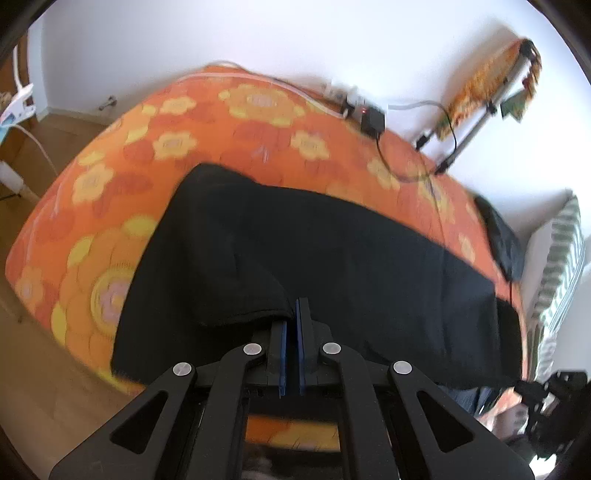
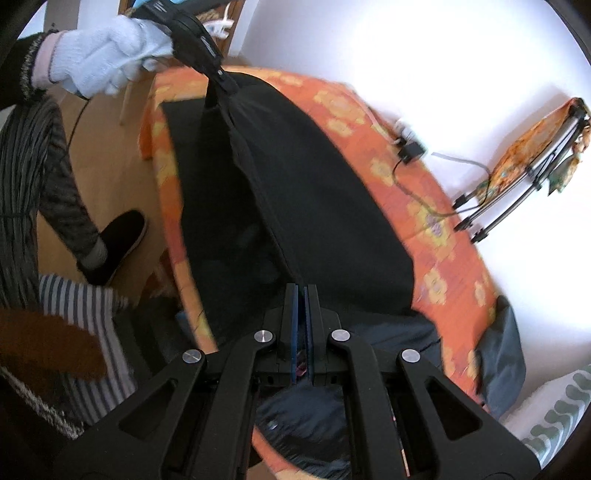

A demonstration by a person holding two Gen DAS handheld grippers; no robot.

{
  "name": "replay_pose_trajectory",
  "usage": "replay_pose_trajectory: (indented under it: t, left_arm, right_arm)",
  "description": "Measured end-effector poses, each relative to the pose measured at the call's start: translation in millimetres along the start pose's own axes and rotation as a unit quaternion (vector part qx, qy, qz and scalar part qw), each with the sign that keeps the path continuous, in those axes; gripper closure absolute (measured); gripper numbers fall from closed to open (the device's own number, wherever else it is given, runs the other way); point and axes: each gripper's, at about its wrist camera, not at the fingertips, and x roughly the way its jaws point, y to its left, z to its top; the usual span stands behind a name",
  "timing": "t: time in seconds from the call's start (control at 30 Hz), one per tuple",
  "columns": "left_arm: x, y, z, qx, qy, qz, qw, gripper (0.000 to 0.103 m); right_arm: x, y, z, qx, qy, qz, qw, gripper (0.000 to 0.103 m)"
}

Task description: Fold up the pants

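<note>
Tongs on both sides are clamped on the black pants: left tongs and right tongs each pinch a raised edge, the rest spread across the orange floral bed.

White walls, wooden floor, orange floral bed.

No text, label or number is legible — not on anything.
</note>
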Motion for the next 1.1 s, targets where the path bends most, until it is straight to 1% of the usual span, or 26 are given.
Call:
replay_pose_trajectory:
  t: [0.1,0.17,0.27,0.33,0.43,0.5,0.57,0.63,0.7,0.77,0.8,0.83,0.9,0.93,0.97,1.03,1.07,1.1]
  left_arm:
    - [7.2,8.8,-19.0,-0.006,0.017,-0.001,0.9998,0.1]
    - [10.0,15.0,-26.3,-0.016,0.022,-0.004,0.9996,0.1]
    - [10.2,19.3,-35.6,-0.014,0.026,-0.001,0.9996,0.1]
    - [11.2,19.6,-39.4,-0.007,0.027,0.004,0.9996,0.1]
    - [18.1,24.4,-42.0,-0.007,0.052,0.002,0.9986,0.098]
    - [16.2,25.9,-44.1,-0.002,0.052,0.002,0.9986,0.097]
    - [10.8,25.1,-45.2,0.006,0.049,0.007,0.9987,0.094]
    - [6.4,27.5,-45.5,0.006,0.054,0.007,0.9985,0.084]
    - [1.8,31.9,-46.2,0.004,0.061,0.007,0.9981,0.079]
    - [-5.8,33.9,-47.1,0.005,0.061,0.01,0.9981,0.078]
    - [-10.3,33.3,-47.9,0.005,0.059,0.009,0.9982,0.078]
    - [-15.5,31.4,-48.0,0.008,0.055,0.007,0.9984,0.078]
    - [-25.8,21.4,-47.0,0.023,0.043,0.003,0.9988,0.078]
    - [-29.7,14.0,-45.7,0.032,0.037,0.0,0.9988,0.078]
    - [-32.5,6.5,-44.9,0.04,0.033,-0.006,0.9986,0.078]
    - [-36.2,-15.8,-43.2,0.066,0.029,-0.021,0.9972,0.078]
    - [-37.5,-25.5,-43.1,0.077,0.029,-0.026,0.9962,0.078]
    - [-37.3,-42.6,-43.3,0.098,0.03,-0.036,0.9941,0.075]
  right_arm:
    - [5.5,13.0,-7.3,-0.007,0.016,0.009,1.0,0.1]
    - [9.5,20.1,-10.2,-0.013,0.024,0.015,1.0,0.1]
    - [17.5,27.1,-13.4,-0.022,0.039,0.02,0.999,0.1]
    - [21.2,29.0,-13.1,-0.02,0.045,0.024,0.999,0.1]
    - [31.0,28.2,-11.3,-0.009,0.054,0.028,0.998,0.1]
    - [37.0,25.9,-10.9,0.005,0.057,0.039,0.998,0.1]
    - [37.5,21.9,-12.3,0.023,0.057,0.047,0.997,0.099]
    - [33.5,18.4,-15.4,0.04,0.052,0.055,0.996,0.099]
    - [26.3,12.4,-19.7,0.064,0.043,0.061,0.995,0.097]
    - [16.9,4.9,-25.4,0.091,0.033,0.068,0.993,0.092]
    - [11.4,0.9,-27.9,0.103,0.026,0.066,0.992,0.081]
    - [5.4,-3.7,-30.7,0.117,0.017,0.064,0.991,0.064]
    - [-14.2,-20.4,-43.6,0.164,-0.013,0.055,0.985,0.051]
    - [-20.0,-25.8,-48.3,0.178,-0.02,0.053,0.982,0.051]
    - [-29.5,-36.7,-57.6,0.208,-0.031,0.049,0.976,0.051]
    - [-40.7,-50.8,-71.2,0.245,-0.043,0.039,0.968,0.051]
    - [-46.6,-60.3,-81.9,0.272,-0.048,0.031,0.96,0.051]
    - [-50.3,-69.7,-93.5,0.301,-0.048,0.021,0.952,0.051]
